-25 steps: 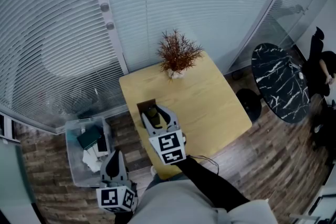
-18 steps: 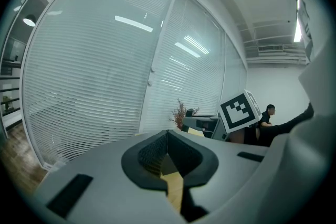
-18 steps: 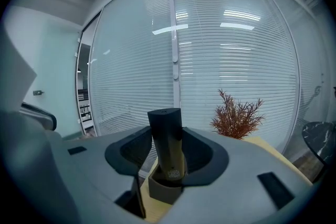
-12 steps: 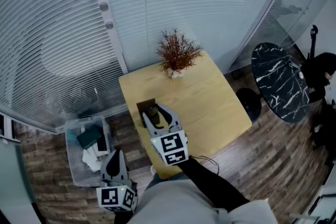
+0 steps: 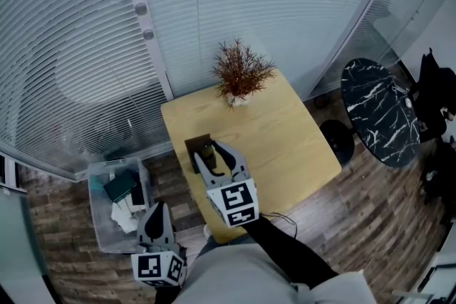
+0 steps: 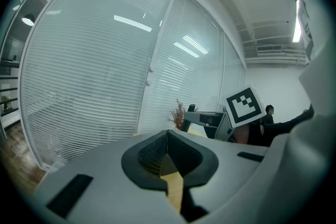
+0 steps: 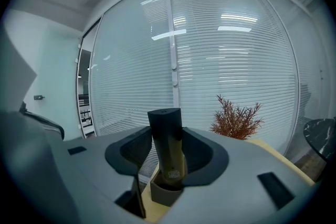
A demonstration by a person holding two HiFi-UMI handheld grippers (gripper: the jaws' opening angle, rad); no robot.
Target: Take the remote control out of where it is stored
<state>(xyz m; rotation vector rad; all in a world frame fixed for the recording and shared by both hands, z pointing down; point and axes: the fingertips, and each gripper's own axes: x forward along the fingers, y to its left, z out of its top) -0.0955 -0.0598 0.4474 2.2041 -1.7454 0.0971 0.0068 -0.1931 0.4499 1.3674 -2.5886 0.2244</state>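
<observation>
The remote control stands upright in its small brown holder, dark top end up and leaning only a little. It sits on the yellow wooden surface, at the edge nearest me and to the left of the dried plant, which stands at the far edge.

My right gripper is at the holder with its jaws spread wide, one on each side of the remote. I see a clear gap on the left side; the right pad looks close, but I judge that it is not pressing yet.

Over the last second almost nothing has changed. The jaws have stayed as wide as they were, and the gripper has only shifted a touch toward me while still straddling the remote. I read that as lining up, not gripping. The remote is still fully seated, so the task has not really begun. Next I would close on the upper body and lift straight along its lean, so that the holder does not come up with it.

My left gripper hangs low, well to the near left of the plant, off the surface and beside a plastic bin on the floor. Its jaws are together with nothing in them.
</observation>
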